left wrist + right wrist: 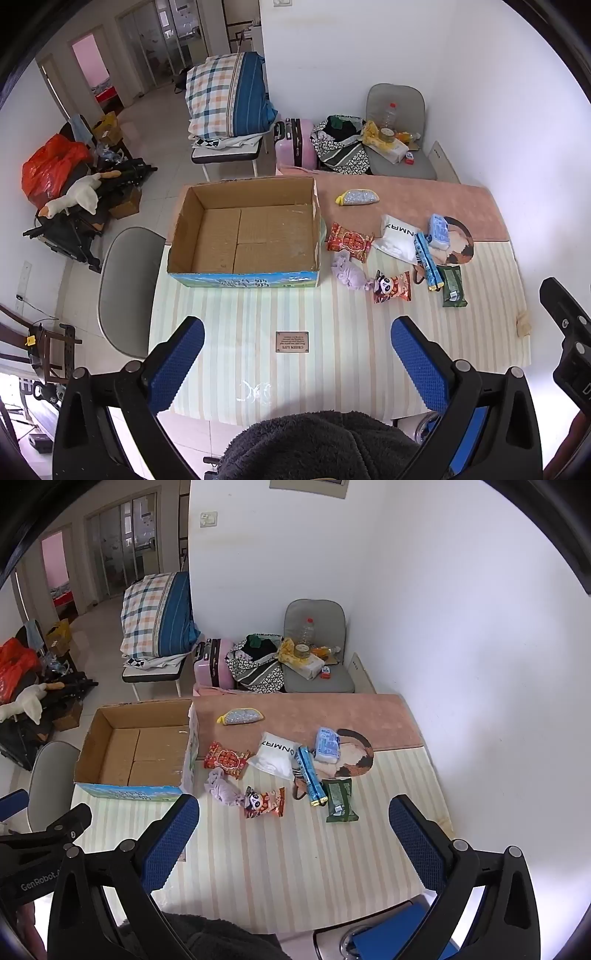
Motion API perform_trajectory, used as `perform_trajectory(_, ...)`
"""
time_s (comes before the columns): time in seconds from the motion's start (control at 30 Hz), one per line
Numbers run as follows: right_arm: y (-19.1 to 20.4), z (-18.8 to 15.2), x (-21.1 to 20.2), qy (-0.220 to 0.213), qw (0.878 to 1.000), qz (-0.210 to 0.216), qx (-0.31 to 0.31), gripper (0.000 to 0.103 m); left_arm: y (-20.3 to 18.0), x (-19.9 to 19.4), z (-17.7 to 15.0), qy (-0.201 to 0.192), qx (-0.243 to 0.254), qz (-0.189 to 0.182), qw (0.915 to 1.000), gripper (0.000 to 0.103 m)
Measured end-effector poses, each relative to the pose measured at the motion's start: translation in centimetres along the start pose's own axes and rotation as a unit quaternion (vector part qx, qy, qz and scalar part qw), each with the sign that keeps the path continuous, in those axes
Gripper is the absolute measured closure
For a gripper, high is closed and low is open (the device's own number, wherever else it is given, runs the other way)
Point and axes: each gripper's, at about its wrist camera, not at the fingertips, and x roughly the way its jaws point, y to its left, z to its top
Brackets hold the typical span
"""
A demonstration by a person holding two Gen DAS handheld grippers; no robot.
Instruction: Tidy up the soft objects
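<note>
An open, empty cardboard box (243, 236) (136, 753) stands at the table's left. Right of it lie soft items: a purple cloth (347, 273) (221, 790), a panda snack bag (391, 286) (264, 801), a red snack bag (349, 242) (225, 758), a white pouch (397, 238) (275, 755), a blue tube pack (428, 264) (310, 775), a green tissue pack (452, 286) (340, 799), a blue tissue pack (439, 230) (327, 746) and a glittery pouch (356, 197) (240, 716). My left gripper (297, 338) and right gripper (293, 816) are open and empty above the table's near part.
A striped mat (332, 354) and a pink towel (424, 195) cover the table. A grey chair (125, 288) stands at the left. Behind the table are a chair with clutter (399, 147), a pink suitcase (295, 144) and a wall at the right.
</note>
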Motion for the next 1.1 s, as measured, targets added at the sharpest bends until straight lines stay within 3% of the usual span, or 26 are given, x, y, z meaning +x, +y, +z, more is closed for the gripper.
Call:
perform_trajectory(0.53,0.6,0.0,0.3,-0.012,1.000,-0.003,-0.004,0.000,-0.7,-0.9,0.5,-0.012,0.003,0.004,0.9999,0.000)
perform_trajectory(1.1,-1.4,0.6,-0.9,-0.021,1.000,0.007,0.009,0.000,-1.0,-2.1,0.5,-0.033,0.007,0.004,0.9994,0.000)
